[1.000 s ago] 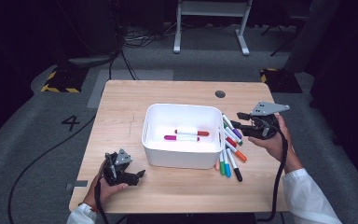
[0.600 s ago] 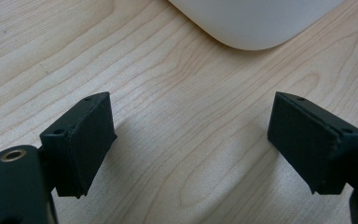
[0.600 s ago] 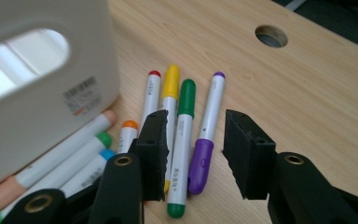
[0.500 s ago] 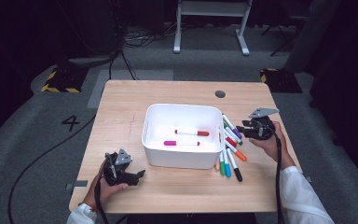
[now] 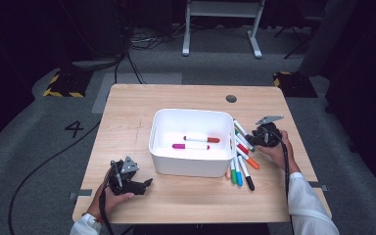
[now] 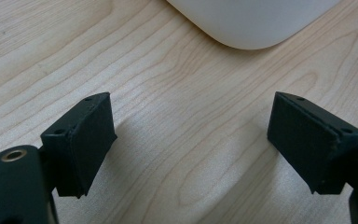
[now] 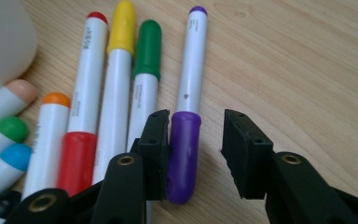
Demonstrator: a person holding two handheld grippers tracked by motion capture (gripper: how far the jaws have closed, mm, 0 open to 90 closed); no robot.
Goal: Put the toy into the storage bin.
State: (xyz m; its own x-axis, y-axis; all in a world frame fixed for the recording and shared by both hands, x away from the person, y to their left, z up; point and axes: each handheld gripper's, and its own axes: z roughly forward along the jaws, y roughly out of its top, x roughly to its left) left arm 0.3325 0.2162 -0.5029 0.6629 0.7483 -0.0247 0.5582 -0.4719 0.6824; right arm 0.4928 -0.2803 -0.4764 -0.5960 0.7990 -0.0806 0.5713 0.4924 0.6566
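A white bin [image 5: 191, 165] stands mid-table with a red marker [image 5: 201, 139] and a magenta marker [image 5: 191, 146] lying inside. Several more markers [image 5: 242, 157] lie on the wood just right of the bin. My right gripper [image 5: 254, 139] is low over them. In the right gripper view it [image 7: 196, 119] is open astride the purple marker [image 7: 191, 79]: the left jaw touches the purple cap and the right jaw stands a gap away. My left gripper [image 5: 144, 185] rests at the front left, open [image 6: 191, 126] and holding nothing, with the bin's corner [image 6: 251, 23] ahead of it.
Beside the purple marker lie green [image 7: 144, 79], yellow [image 7: 119, 70], red [image 7: 86, 93] and orange-capped [image 7: 51, 126] markers, close together. A dark round grommet [image 5: 231, 98] sits near the table's far edge. Bare wood lies left of the bin.
My right gripper has come down and toward the bin, from above the table's right side onto the loose markers. The left gripper has stayed put.
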